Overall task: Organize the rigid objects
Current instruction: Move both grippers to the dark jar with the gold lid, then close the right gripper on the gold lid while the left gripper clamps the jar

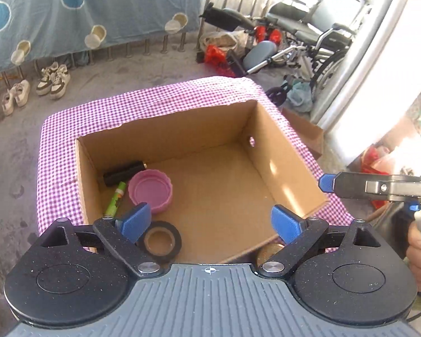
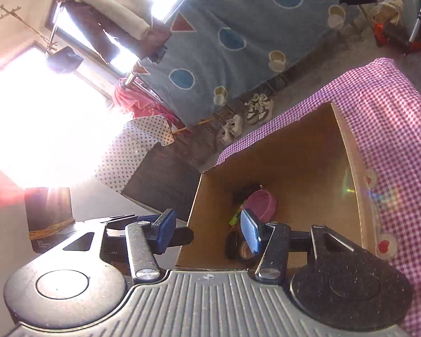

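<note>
Small white print on the dark upright rectangular block (image 2: 48, 219) tied with straw-coloured string, too blurred to read, faint markings on the green cylindrical tube (image 1: 115, 198) in the cardboard box, illegible

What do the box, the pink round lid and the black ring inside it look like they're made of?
Box: plain brown cardboard, matte, with raw cut edges. Pink lid: probably moulded plastic, smooth with a ribbed rim. Black ring: looks like a roll of glossy tape on a brown core.

Matt cardboard box (image 1: 278, 151) on woven gingham cloth (image 1: 59, 151).
</note>
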Tool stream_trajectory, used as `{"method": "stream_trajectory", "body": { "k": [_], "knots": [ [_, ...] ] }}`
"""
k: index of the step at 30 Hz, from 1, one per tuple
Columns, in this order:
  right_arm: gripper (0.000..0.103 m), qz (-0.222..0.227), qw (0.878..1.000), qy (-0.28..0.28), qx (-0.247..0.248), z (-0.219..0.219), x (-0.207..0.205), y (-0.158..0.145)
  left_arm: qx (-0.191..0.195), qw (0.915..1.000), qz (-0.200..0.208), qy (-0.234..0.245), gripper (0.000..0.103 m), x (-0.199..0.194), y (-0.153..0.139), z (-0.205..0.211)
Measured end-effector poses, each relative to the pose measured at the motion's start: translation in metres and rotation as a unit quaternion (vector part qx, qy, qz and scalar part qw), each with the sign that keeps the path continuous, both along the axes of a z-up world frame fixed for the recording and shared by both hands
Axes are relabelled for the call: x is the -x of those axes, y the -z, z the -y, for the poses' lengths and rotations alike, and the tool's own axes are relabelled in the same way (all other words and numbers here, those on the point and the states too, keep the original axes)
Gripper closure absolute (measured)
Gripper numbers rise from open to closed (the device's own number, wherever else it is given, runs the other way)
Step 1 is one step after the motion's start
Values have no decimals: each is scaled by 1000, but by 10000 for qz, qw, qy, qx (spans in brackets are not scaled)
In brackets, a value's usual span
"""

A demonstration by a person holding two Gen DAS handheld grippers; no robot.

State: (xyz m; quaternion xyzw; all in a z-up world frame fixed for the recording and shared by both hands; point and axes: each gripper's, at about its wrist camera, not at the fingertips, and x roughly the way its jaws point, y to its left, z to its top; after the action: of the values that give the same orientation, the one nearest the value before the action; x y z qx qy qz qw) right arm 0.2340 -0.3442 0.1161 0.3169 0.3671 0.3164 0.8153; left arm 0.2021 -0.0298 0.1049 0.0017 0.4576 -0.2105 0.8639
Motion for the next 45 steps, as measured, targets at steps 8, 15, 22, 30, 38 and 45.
{"method": "stream_trajectory", "body": {
  "k": [8,15,22,30,38,45],
  "knots": [
    [47,-292,9960,821,-175,28,82,57,389,9991,157,45,5,73,19,19],
    [47,-520,9936,958,296,31,99,82,251,9992,125,-274,5,105,69,47],
    [47,-588,9932,862,524,27,101,93,-424,9978,483,-176,5,123,100,82],
    [47,-798,9920,829,510,28,93,111,-767,9947,659,175,7,128,119,107],
    [47,-945,9910,816,487,30,84,122,-779,9950,580,246,9,121,127,113],
    [47,-1014,9904,806,479,30,79,128,-829,9944,588,295,12,120,130,117]
  ]
}}
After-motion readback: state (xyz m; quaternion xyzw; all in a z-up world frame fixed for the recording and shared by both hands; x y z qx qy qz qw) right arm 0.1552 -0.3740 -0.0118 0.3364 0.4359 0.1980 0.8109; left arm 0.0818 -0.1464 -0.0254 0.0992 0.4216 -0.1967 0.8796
